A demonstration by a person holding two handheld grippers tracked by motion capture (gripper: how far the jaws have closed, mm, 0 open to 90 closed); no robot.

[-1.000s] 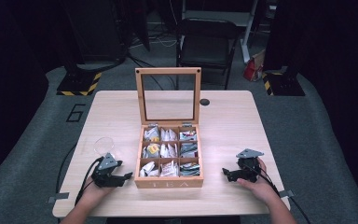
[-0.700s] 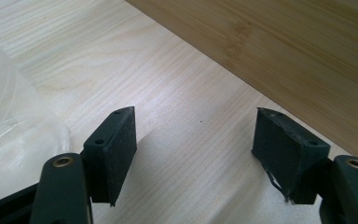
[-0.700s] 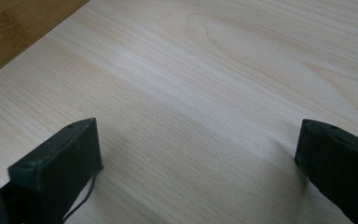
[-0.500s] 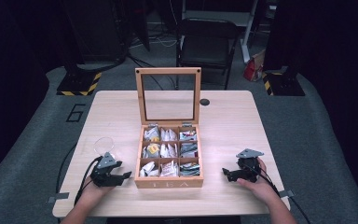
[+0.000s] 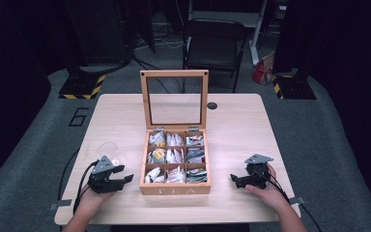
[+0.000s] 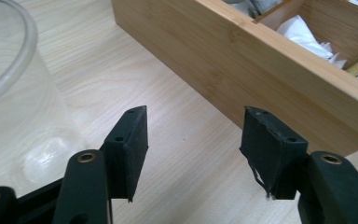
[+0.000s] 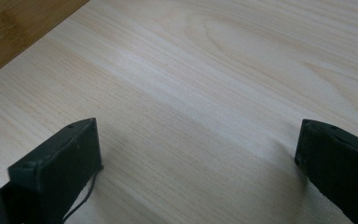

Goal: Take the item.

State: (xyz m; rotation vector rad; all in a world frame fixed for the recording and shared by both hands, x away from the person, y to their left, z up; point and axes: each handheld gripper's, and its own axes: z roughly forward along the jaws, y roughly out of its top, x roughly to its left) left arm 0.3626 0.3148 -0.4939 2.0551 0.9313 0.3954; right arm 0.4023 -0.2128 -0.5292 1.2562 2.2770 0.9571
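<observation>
1. Wooden tea box (image 5: 176,186) sits at the table's (image 5: 232,121) front-centre, touching neither gripper. Its glass-paned lid (image 5: 174,99) stands upright at the back edge of the box.
2. Box contents: nine compartments in a 3x3 grid, all holding tea bags (image 5: 175,155), mostly white sachets with a few yellow and green ones. Exact counts too small to tell.
3. Clear glass cup (image 5: 105,151) stands near the front-left corner, just behind the left gripper (image 5: 124,175). Looks empty.
4. Left gripper: jaws apart, nothing between them, aimed at the box's left wall (image 6: 270,88).
5. Right gripper (image 5: 235,179): jaws wide apart over bare table, well clear of the box's right side.
6. Risks, my read:
   - Left hand swinging back knocks the cup over; it's light and close.
   - Reaching in bumps the upright lid, which may drop shut.
   - Sachets are packed tight and overlapping, so a pinch likely drags out two.
   - Thin paper may slip or tear.
</observation>
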